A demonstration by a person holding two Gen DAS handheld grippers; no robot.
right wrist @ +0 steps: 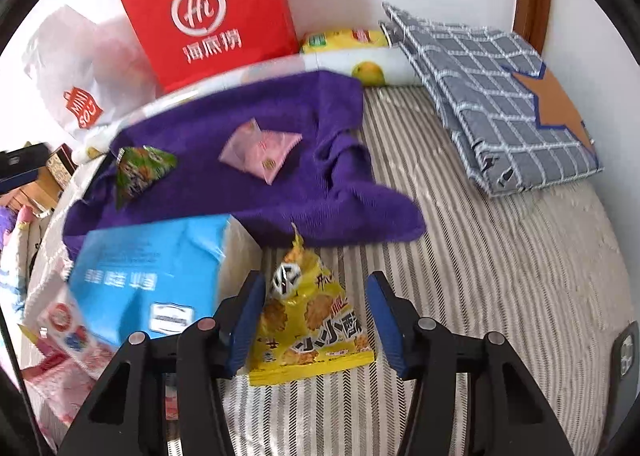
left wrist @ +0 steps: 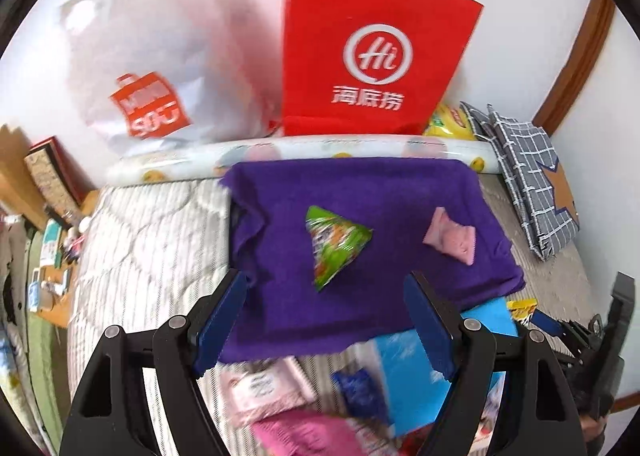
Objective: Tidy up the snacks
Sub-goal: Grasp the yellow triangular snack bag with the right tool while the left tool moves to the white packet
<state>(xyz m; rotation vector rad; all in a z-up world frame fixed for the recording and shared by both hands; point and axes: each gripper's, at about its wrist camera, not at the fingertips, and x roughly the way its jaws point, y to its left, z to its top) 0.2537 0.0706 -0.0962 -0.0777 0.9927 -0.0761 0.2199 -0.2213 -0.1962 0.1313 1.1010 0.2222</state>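
A purple cloth [left wrist: 360, 216] [right wrist: 256, 176] lies on the striped mattress. On it are a green triangular snack packet [left wrist: 334, 246] [right wrist: 140, 168] and a pink packet [left wrist: 450, 236] [right wrist: 260, 152]. My left gripper [left wrist: 326, 290] is open and empty, over the cloth's near edge just short of the green packet. My right gripper [right wrist: 316, 286] is open, its jaws on either side of a yellow snack packet [right wrist: 308, 320] lying on the mattress; the pads do not touch it. The right gripper also shows in the left wrist view at the far right [left wrist: 580, 340].
A blue bag [right wrist: 148, 276] [left wrist: 432, 368] and pink and blue packets [left wrist: 280, 396] lie near the cloth's front edge. A red paper bag [left wrist: 368, 48] [right wrist: 212, 12], a white plastic bag [left wrist: 152, 56], a patterned roll [left wrist: 280, 154] and a folded checked cloth [right wrist: 500, 104] line the wall.
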